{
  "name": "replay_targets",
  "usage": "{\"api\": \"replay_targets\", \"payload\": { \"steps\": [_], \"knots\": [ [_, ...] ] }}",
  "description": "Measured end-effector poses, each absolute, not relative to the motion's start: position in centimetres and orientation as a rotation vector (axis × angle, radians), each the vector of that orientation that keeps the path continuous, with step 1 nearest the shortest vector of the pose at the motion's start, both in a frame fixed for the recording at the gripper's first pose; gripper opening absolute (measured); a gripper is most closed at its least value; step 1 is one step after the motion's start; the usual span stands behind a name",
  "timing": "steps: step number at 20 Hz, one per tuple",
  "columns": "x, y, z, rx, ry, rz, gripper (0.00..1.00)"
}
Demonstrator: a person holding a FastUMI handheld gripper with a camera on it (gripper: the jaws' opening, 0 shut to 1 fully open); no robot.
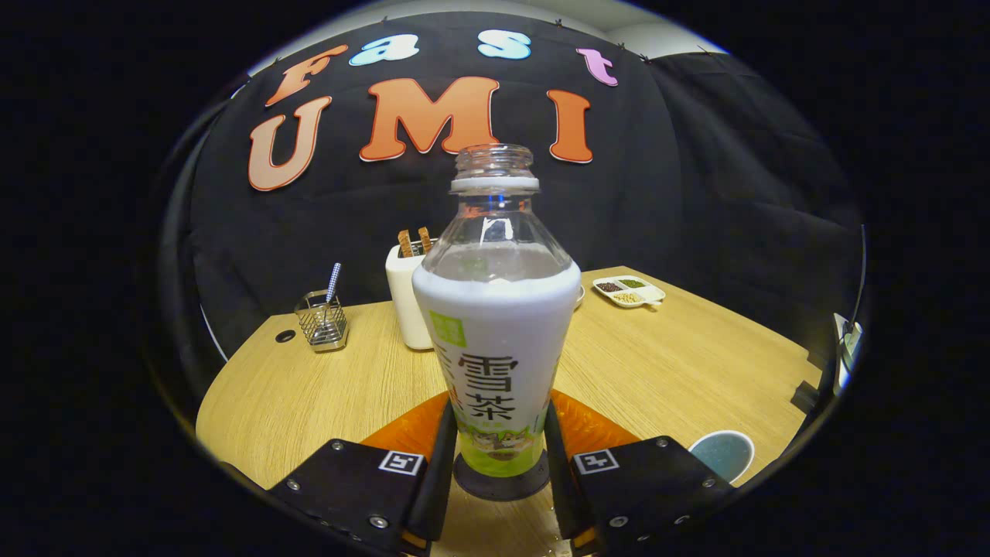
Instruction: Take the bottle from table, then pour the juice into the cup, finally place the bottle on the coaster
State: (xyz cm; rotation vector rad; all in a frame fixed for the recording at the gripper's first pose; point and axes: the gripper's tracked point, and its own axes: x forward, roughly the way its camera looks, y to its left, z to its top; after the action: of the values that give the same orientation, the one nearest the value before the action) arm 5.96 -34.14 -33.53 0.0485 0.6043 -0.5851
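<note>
Standing behind the bottle [496,325] on the wooden worktop [681,363] are a white toaster [407,298] with two slices sticking up, a wire holder [322,320] with a utensil handle, and a white divided dish [629,292] of grains. A cup [722,452] sits to the right of the hand-held gripper [497,464]. Upright and uncapped, the clear bottle carries a white label with green at the bottom, its base on a dark coaster [501,481] over something orange [588,429]. Both fingers [441,464] press its lower sides, grasping it between them.
</note>
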Motion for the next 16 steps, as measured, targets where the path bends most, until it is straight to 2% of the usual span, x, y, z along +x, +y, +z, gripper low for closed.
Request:
{"api": "replay_targets", "payload": {
  "steps": [9, 16],
  "knots": [
    [5.7, -34.0, -37.1, 0.009, 0.68, -0.578, 0.6],
    [5.5, -33.5, -37.5, 0.038, 0.652, -0.578, 0.66]
  ]
}}
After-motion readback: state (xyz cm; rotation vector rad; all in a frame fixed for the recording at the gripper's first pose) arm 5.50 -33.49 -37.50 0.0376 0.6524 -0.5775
